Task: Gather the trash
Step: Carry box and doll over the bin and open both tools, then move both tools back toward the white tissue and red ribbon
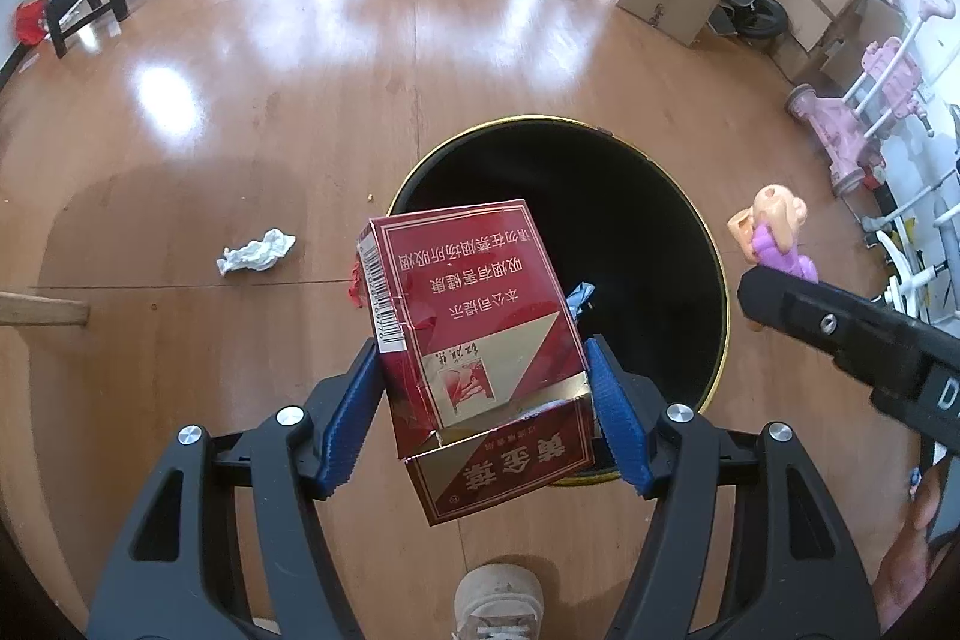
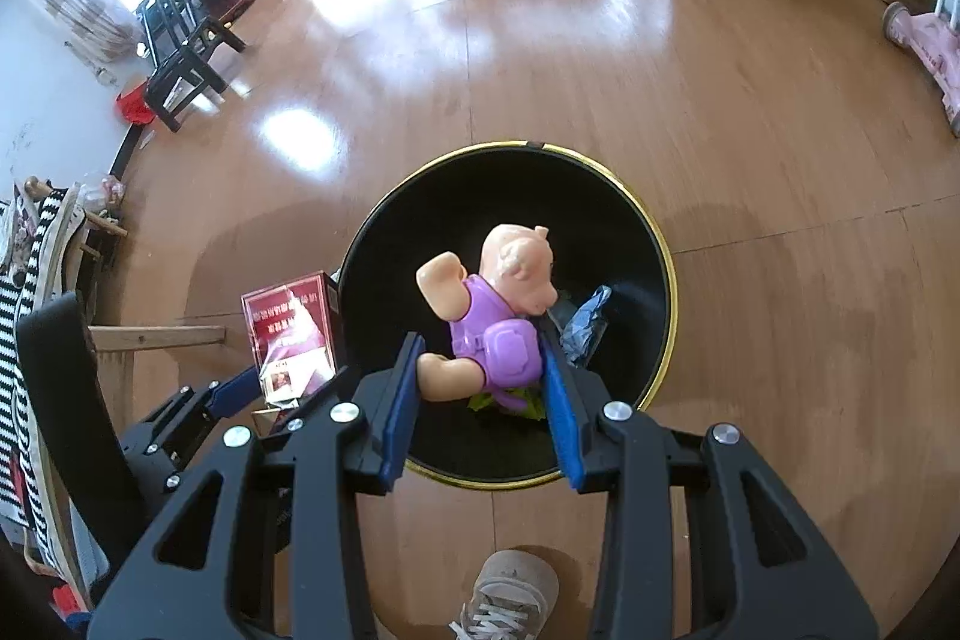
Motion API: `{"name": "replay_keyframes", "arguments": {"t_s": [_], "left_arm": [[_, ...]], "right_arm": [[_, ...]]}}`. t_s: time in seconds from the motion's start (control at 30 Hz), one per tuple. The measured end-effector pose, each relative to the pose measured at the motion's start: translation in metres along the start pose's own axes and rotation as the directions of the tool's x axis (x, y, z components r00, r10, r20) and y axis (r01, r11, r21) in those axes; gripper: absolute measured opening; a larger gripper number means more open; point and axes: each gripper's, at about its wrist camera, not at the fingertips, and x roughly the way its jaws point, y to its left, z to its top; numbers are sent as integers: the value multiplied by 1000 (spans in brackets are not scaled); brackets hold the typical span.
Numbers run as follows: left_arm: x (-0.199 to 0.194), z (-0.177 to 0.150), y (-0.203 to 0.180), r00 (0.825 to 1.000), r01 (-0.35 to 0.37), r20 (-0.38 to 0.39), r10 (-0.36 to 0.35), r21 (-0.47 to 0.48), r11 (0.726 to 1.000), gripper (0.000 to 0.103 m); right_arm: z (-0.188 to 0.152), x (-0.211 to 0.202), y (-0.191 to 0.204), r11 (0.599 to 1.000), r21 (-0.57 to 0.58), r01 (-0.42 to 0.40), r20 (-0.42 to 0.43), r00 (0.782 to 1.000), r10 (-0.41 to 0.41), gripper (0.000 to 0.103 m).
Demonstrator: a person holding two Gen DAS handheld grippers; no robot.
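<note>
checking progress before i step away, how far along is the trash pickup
Done: a crumpled blue wrapper and something green already lie in the black gold-rimmed bin. In hand: the left hand-held gripper holds a torn red cigarette pack, the right hand-held gripper a purple-clothed toy figure, both over the bin. Left: a crumpled white paper on the floor.

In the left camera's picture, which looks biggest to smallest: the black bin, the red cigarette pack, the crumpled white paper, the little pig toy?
1. Round black gold-rimmed bin.
2. Red cardboard cigarette pack, though being nearest the camera inflates it.
3 and 4. Crumpled white paper and purple-clothed plastic pig toy look alike; the toy is partly hidden.
</note>
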Motion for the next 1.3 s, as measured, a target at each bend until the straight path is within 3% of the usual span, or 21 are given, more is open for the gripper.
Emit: {"name": "replay_keyframes", "arguments": {"t_s": [0.07, 0.13, 0.2, 0.4, 0.53, 0.67, 0.77, 0.9, 1.1, 1.17, 1.3], "left_arm": [[4, 2, 1, 1000, 9, -4, -9, 5, 1000, 68], [8, 4, 1, 1000, 19, -8, -19, 8, 1000, 74], [9, 3, 4, 1000, 18, -1, -18, 12, 1000, 80], [-2, -2, 27, 999, -30, 19, 30, -10, 1000, 87], [-26, -17, 68, 996, -82, 24, 84, -70, 994, 91], [-56, -45, 130, 984, -176, 18, 180, -123, 977, 91], [-81, -82, 186, 964, -259, 11, 265, -181, 949, 91], [-94, -120, 241, 957, -283, -17, 290, -280, 917, 91], [-94, -142, 276, 948, -310, -25, 318, -303, 901, 91], [-87, -138, 278, 951, -301, -22, 309, -300, 905, 91], [-49, -121, 277, 947, -315, -2, 322, -209, 926, 91]], "right_arm": [[2, 0, 0, 1000, 8, -11, 5, 1000, 11, 39], [5, 0, -3, 1000, 19, -22, 8, 1000, 22, 59], [4, -2, -4, 1000, 17, -15, 23, 1000, 15, 63], [2, -7, 6, 1000, -8, -24, 35, 999, 24, 66], [-1, -10, 26, 998, -45, -48, 34, 998, 50, 71], [-15, -7, 75, 985, -142, -95, 6, 995, 97, 72], [-34, 2, 119, 968, -223, -117, -19, 993, 115, 73], [-66, 21, 176, 937, -329, -115, -52, 993, 104, 74], [-111, 67, 227, 894, -446, -52, -85, 996, 16, 73], [-116, 82, 233, 886, -462, -37, -84, 996, -2, 73], [-112, 125, 234, 893, -451, -8, -96, 995, -39, 73]]}}
